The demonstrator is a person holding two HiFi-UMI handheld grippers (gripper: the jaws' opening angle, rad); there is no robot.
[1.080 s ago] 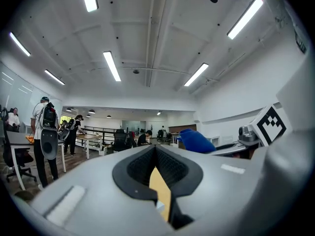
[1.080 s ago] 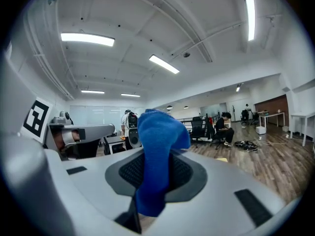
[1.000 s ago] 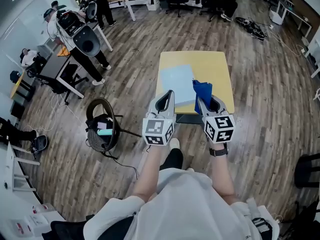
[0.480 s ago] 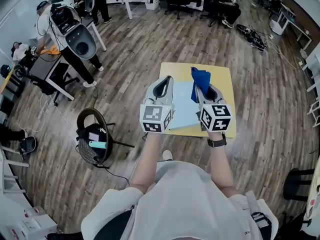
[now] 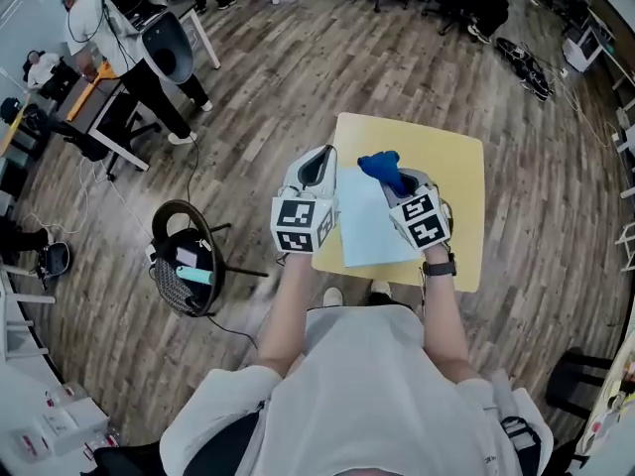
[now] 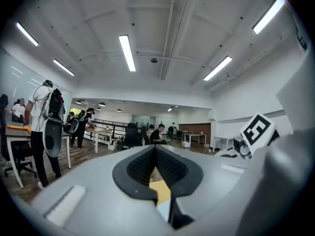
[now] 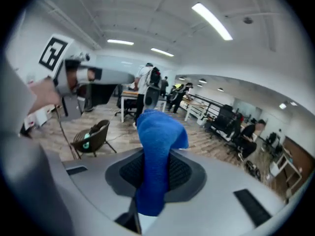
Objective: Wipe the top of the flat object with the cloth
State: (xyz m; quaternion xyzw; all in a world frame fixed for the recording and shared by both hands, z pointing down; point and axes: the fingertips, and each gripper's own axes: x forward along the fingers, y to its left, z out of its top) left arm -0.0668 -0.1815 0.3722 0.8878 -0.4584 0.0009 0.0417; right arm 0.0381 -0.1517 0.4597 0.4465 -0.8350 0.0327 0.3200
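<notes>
A yellow table (image 5: 458, 198) stands on the wood-plank floor (image 5: 298, 77), and everything here is placed from it. The flat object (image 5: 369, 228), a pale blue sheet, lies on the table's top, on the half toward the person's left, and reaches to the table's near edge.

The right gripper (image 5: 405, 184) hangs above the middle of the table, at the sheet's right edge. Its jaws are clenched on the blue cloth (image 5: 381, 168), which stands up in a bunched fold out of the pads. From the head view I cannot tell whether the cloth touches the sheet.

The left gripper (image 5: 318, 159) is over the table's left edge, just beside the sheet. Its jaws are pressed together with nothing between them; through the gap behind the tips show a bit of yellow tabletop and pale blue sheet.

Each gripper's cube bears black-and-white square marker patterns, not letters.

Well off the table's left side on the floor is a dark round chair (image 5: 187, 266) with a teal thing (image 5: 195, 275) in its seat. Further beyond, a person in a white top (image 5: 94, 23) stands at a desk.
</notes>
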